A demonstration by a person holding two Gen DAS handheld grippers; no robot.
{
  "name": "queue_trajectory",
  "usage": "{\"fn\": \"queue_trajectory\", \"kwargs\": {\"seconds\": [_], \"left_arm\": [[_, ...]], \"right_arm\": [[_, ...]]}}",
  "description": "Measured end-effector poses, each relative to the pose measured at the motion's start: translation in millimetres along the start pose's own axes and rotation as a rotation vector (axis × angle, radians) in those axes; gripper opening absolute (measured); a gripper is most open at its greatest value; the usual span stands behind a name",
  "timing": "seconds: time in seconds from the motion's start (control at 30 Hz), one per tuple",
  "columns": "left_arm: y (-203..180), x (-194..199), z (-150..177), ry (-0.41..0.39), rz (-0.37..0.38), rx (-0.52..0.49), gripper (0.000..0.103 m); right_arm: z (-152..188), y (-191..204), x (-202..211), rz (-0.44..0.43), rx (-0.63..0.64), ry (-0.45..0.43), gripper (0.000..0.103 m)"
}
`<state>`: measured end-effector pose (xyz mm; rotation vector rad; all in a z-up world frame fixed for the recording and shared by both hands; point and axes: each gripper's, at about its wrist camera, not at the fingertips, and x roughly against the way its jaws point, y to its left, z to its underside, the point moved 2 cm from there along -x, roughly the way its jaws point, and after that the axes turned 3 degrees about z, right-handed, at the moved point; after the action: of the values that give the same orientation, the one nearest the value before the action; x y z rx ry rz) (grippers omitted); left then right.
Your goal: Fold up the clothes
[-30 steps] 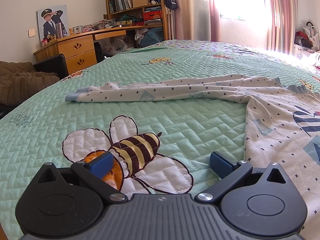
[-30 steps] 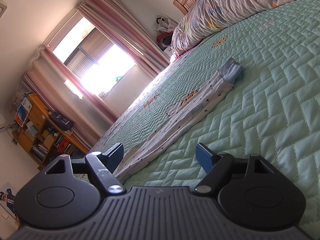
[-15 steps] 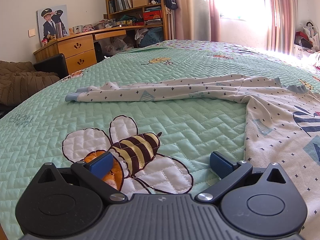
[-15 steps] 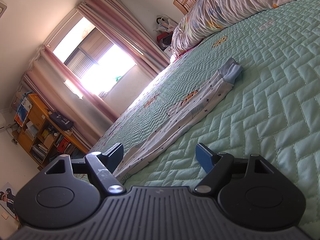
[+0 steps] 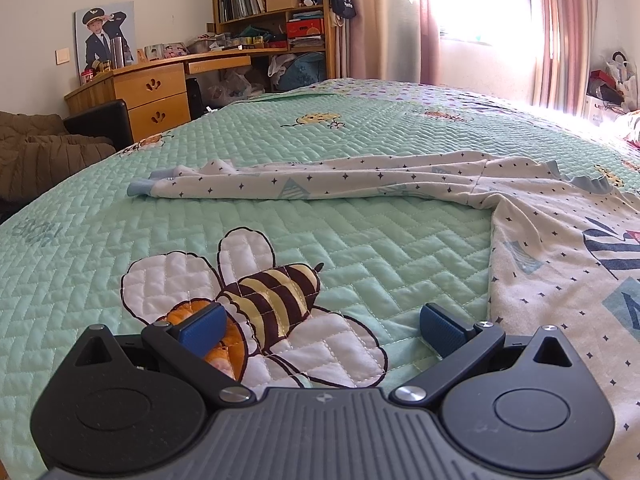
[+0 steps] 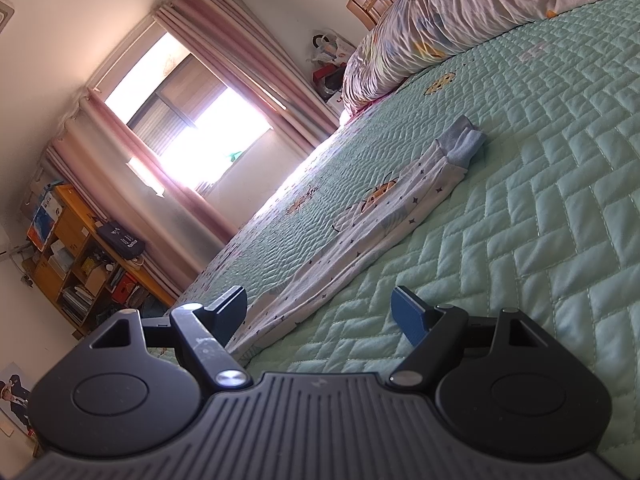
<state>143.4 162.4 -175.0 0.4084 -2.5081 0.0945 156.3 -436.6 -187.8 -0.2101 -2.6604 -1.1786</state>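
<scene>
Left wrist view: the left claw [image 5: 322, 326] sits low over a mint-green quilted bedspread [image 5: 360, 136], its two blue-padded fingers [image 5: 202, 326] spread wide with nothing between them. Directly beneath and ahead of the gap lies a stitched bee motif with white wings and a brown-and-yellow striped body [image 5: 256, 300]. The task item, a white long-sleeved cotton garment with small dark star prints and pale blue cuffs [image 5: 560, 248], lies spread flat on the bed to the right of the claw, its near edge just beside the right finger but not touching it. One sleeve [image 5: 304, 186] stretches leftward across the bed, ending in a blue cuff. Beyond the bed stand a wooden desk with drawers [image 5: 156, 96] and a wooden bookshelf [image 5: 272, 4]; pink curtains [image 5: 560, 32] flank a bright window.

Right wrist view: the camera is tilted. The right claw [image 6: 320, 312] is likewise spread wide and holds nothing. The garment's other sleeve [image 6: 360, 232] runs away from the claw across the bedspread, its near end lying between the fingers, closer to the left one; contact cannot be determined. A crumpled floral duvet [image 6: 460, 28] lies at the far end of the bed.
</scene>
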Motion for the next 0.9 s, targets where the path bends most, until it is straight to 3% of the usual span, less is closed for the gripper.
{"fn": "queue_trajectory", "kwargs": {"seconds": [0.6, 0.67, 0.8, 0.9], "left_arm": [[1, 0, -1, 0.003, 0.005, 0.001, 0.102], [0, 3, -8, -0.003, 0.018, -0.002, 0.101], [-6, 12, -35, -0.1, 0.087, 0.029, 0.102], [-12, -7, -45, -0.079, 0.1, -0.012, 0.102]], "right_arm": [[-1, -2, -1, -0.004, -0.002, -0.001, 0.08], [-1, -2, -1, -0.004, -0.003, -0.001, 0.08], [-2, -2, -1, -0.004, -0.002, -0.001, 0.08], [-2, -2, -1, -0.004, -0.002, -0.001, 0.08]]}}
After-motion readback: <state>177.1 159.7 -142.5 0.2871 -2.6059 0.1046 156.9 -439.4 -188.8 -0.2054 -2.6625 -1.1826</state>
